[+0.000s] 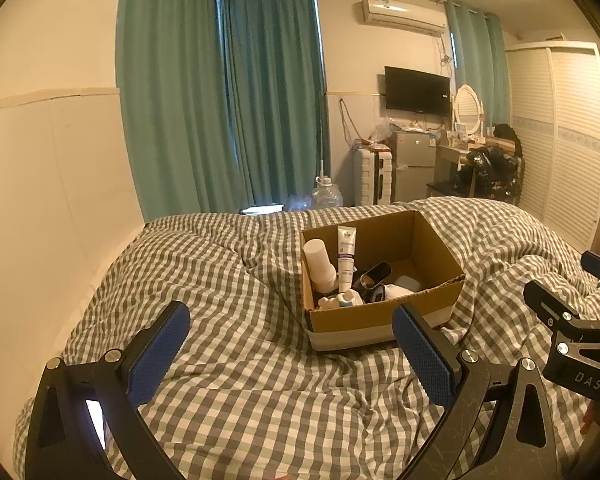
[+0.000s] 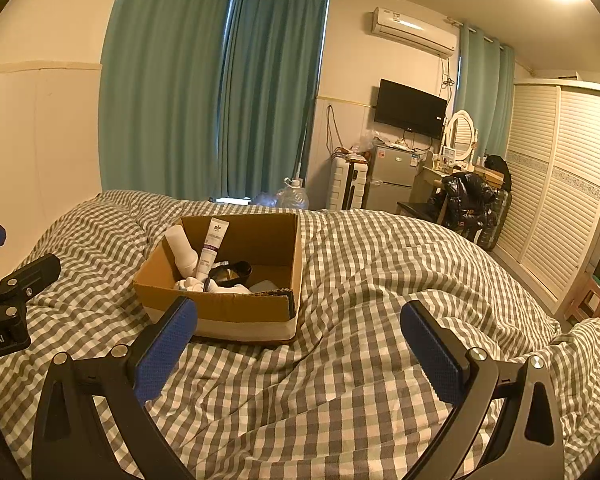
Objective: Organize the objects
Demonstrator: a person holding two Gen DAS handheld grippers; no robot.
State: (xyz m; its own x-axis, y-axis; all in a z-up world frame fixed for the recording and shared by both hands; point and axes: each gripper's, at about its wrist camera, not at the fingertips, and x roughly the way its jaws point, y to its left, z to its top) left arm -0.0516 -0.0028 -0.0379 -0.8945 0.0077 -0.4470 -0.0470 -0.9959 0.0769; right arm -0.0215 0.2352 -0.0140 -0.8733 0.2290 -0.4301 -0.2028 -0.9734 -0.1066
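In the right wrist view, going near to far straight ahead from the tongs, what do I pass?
Right tongs, open over the checked duvet → cardboard box of toiletries, white tube upright inside → water jug on the floor past the bed → teal curtains.

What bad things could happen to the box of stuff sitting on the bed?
1. The cardboard box sits on a soft, wrinkled checkered blanket, so a push could tip or slide it.
2. The white tube and white bottle stand leaning inside; a bump may topple them.
3. Both the left gripper and right gripper are open and empty, and the items are crowded, so grabbing one might knock another.
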